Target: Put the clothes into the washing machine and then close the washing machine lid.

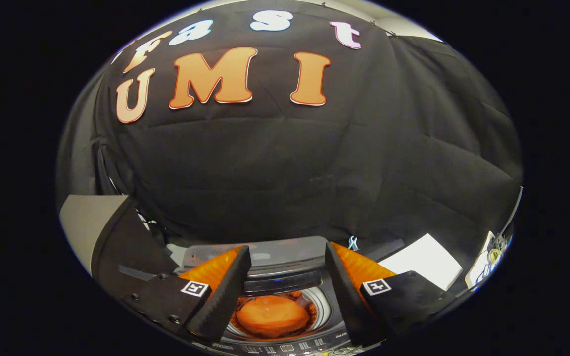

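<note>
Near rim of the washing machine [285,341] is getting cut off at the bottom of the gripper view; only a strip of its control panel [290,347] is showing, markings too small to make out. The raised lid [275,262] is standing behind the opening, its outer ends partly hiding behind the fingertips. The drum [320,304] is showing as a pale ring, most of its depth hiding under the load.

Gripper [287,257] is hanging above the open tub, fingers spread wide apart and gripping nothing. Fingertips are sitting level with the lid.

The clothes [272,315], an orange bundle, are lying inside the drum, below and between the two fingers, touching neither. The bundle is reading as a rounded, flattened mound, its long axis running side to side across the gap between the fingers. No clear front or end can be told; folds and edges are blurring into one mass.

A white sheet [426,262] is lying beside the machine, beyond the right finger. The black cloth wall [285,163] is rising behind everything.
</note>
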`<state>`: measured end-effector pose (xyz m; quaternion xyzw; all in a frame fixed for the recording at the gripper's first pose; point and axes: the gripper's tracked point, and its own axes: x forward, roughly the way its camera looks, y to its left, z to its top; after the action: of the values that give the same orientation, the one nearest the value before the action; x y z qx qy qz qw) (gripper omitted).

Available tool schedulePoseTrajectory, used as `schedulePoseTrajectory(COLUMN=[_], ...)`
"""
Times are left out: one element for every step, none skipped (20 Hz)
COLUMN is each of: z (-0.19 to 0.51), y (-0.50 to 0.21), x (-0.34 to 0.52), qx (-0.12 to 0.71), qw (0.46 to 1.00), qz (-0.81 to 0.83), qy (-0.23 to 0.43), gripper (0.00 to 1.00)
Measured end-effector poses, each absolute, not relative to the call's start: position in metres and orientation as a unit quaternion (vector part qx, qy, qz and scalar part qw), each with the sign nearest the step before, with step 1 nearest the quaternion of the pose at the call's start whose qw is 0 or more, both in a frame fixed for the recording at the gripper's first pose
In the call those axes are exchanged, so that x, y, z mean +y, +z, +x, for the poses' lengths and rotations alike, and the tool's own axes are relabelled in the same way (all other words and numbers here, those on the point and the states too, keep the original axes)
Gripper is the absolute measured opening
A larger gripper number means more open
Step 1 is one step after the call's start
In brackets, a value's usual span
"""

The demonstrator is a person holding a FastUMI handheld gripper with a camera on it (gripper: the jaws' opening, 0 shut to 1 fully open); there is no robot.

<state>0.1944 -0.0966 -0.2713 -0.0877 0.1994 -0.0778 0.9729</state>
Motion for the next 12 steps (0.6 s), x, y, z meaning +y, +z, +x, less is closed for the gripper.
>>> schedulePoseTrajectory(z=[0.189, 0.185, 0.18, 0.175, 0.169, 0.164, 0.161, 0.156, 0.152, 0.146, 0.142, 0.138], y=[-0.28, -0.288, -0.29, -0.291, -0.291, -0.29, -0.285, -0.276, -0.265, -0.255, -0.242, -0.23], x=[-0.097, -0.098, -0.098, -0.099, -0.1, -0.101, -0.102, -0.102, -0.102, -0.103, -0.102, -0.103], qx=[0.211, 0.216, 0.214, 0.213, 0.213, 0.21, 0.205, 0.198, 0.188, 0.178, 0.167, 0.158], qw=[0.971, 0.971, 0.972, 0.972, 0.972, 0.972, 0.973, 0.974, 0.976, 0.978, 0.98, 0.982], qz=[-0.077, -0.065, -0.055, -0.048, -0.041, -0.038, -0.035, -0.031, -0.026, -0.021, -0.018, -0.017], qy=[-0.078, -0.081, -0.085, -0.09, -0.094, -0.097, -0.099, -0.101, -0.103, -0.103, -0.103, -0.104], gripper=[0.97, 0.97, 0.98, 0.97, 0.97, 0.97, 0.97, 0.97, 0.97, 0.97, 0.97, 0.97])
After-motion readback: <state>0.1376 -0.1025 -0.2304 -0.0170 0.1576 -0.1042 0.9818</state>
